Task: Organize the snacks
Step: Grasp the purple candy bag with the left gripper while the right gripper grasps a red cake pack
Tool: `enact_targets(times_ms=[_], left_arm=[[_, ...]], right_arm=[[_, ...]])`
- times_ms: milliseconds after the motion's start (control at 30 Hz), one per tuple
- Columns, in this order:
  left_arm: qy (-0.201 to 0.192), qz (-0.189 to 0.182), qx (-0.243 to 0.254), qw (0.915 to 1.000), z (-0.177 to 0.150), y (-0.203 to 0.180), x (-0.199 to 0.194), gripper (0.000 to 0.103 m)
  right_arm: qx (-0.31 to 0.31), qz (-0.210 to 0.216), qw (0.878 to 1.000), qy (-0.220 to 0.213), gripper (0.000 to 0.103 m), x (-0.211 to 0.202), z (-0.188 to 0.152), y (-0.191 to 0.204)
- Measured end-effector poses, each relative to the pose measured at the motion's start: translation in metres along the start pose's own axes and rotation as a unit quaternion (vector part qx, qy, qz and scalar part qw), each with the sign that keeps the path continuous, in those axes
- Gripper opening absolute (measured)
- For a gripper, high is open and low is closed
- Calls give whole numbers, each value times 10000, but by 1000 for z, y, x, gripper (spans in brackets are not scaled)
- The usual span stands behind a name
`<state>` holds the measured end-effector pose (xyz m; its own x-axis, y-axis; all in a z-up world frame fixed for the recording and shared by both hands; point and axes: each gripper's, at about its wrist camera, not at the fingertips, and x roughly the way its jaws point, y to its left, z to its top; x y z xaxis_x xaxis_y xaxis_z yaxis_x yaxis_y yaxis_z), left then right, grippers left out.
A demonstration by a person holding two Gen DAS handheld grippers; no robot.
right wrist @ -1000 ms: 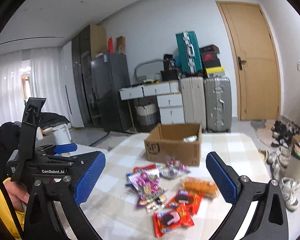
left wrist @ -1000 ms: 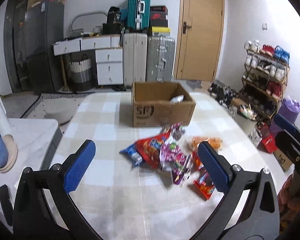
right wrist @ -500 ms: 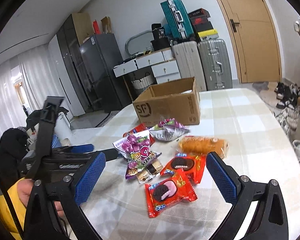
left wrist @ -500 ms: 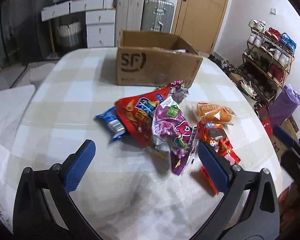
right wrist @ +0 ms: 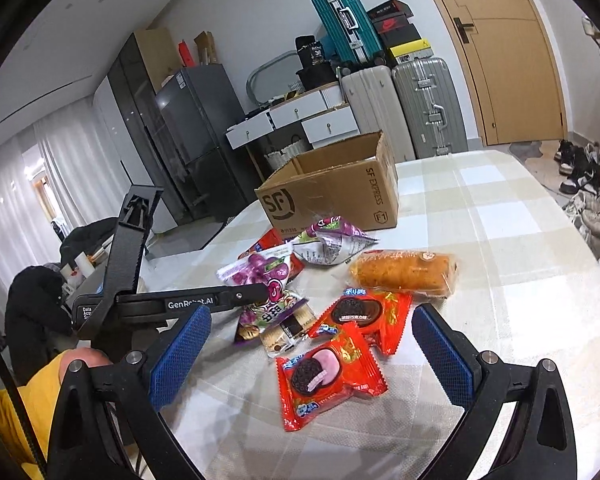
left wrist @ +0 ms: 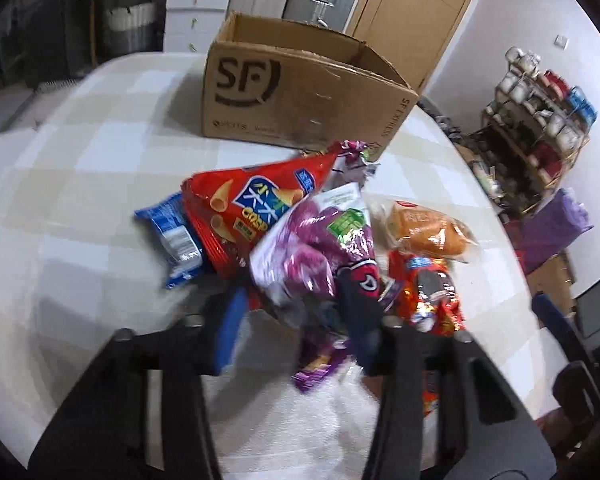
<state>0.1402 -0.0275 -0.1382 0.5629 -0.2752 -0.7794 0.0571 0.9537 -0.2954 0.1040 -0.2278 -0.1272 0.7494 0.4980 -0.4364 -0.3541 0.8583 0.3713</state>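
Observation:
Snack packets lie in a heap on the checked table [left wrist: 80,208] in front of an open cardboard box [left wrist: 300,84] [right wrist: 332,192]. My left gripper [left wrist: 296,320] points down into the heap. Its jaws are closing around the lower end of a purple candy bag [left wrist: 312,248] [right wrist: 260,272]; a sliver of cloth still shows beside the left pad. A red chips bag [left wrist: 244,208], a blue packet [left wrist: 172,232] and a wrapped bread roll [left wrist: 428,232] [right wrist: 404,274] lie around it. My right gripper [right wrist: 310,314] hangs open above two red cookie packets [right wrist: 328,376], holding nothing.
Another purple and white bag [right wrist: 332,240] lies near the box. Suitcases [right wrist: 400,100], white drawers [right wrist: 320,124] and a dark fridge [right wrist: 188,128] line the back wall. A shoe rack [left wrist: 540,112] stands right of the table. A yellow sleeve [right wrist: 32,400] is at the lower left.
My left gripper has dropped toward the heap and its wide jaws have narrowed around the purple candy bag. My right gripper has sunk closer to the red cookie packets, still open.

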Motion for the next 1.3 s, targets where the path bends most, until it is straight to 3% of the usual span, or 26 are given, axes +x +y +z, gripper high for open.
enact_targets(times_ms=[133, 433, 700, 1000, 1100, 1133, 1300], left_arm=[[25, -83, 4, 10000, 3, 3, 4, 27], [69, -190, -86, 9998, -3, 14, -4, 25], [-29, -269, -200, 9994, -12, 33, -22, 25], [-89, -401, -293, 9987, -29, 60, -41, 25], [-102, -432, -277, 9986, -32, 63, -44, 24], [-104, -460, -293, 9985, -32, 64, -45, 24], [-115, -500, -317, 9982, -33, 68, -48, 24]], right_arm=[[72, 13, 10000, -12, 102, -1, 0, -4], [88, 42, 9999, 118, 102, 3, -3, -3], [-39, 41, 9968, 794, 102, 27, -13, 3], [-141, -419, 9865, 1579, 102, 67, -28, 3], [-165, -560, 9826, 1765, 92, 76, -32, 2], [-244, -612, 9828, 1725, 76, 75, -31, 4], [-367, -603, 9817, 1770, 67, 76, -32, 6]])
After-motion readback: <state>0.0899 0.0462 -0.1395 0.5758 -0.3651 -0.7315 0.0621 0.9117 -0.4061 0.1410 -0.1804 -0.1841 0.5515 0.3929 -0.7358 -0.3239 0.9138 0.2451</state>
